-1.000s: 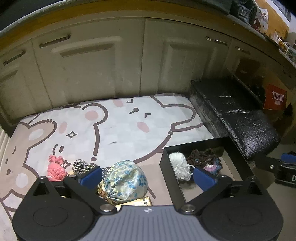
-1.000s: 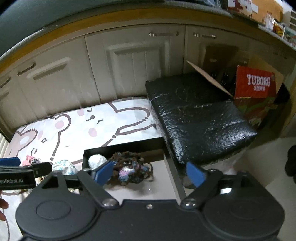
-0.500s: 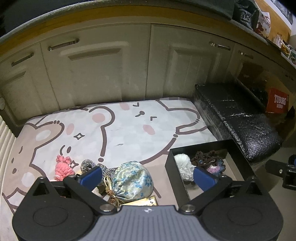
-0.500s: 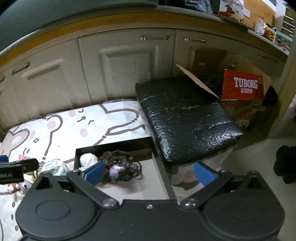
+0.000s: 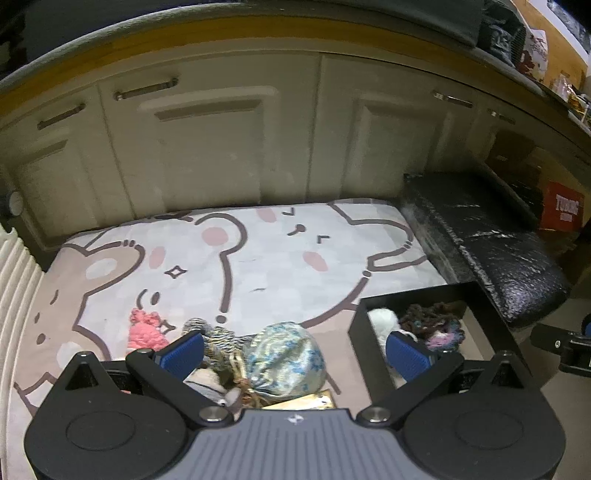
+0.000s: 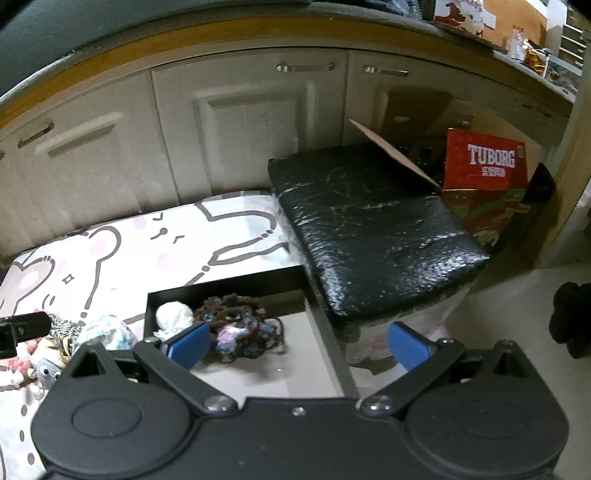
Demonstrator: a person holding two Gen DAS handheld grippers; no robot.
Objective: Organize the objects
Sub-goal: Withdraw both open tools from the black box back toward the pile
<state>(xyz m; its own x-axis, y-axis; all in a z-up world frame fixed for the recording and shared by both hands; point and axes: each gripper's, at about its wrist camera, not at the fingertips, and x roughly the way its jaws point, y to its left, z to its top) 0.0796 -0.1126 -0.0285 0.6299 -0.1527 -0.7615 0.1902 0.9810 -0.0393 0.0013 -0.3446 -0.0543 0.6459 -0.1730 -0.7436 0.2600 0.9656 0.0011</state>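
Both grippers spread wide, nothing held. Left gripper (image 5: 293,350) hovers over the floral pouch (image 5: 286,360) on the cartoon mat (image 5: 258,258). Black box (image 6: 325,332) at 3 o'clock of the pouch holds a white yarn ball (image 6: 173,314) and a brown scrunchie (image 6: 236,325). Right gripper (image 6: 297,345) above the box.

Cream cabinet doors (image 5: 207,147) under a wood-edged counter (image 6: 221,33), pale floor (image 6: 517,314), dim light.

"TUBORG" stands on the red carton (image 6: 487,162).
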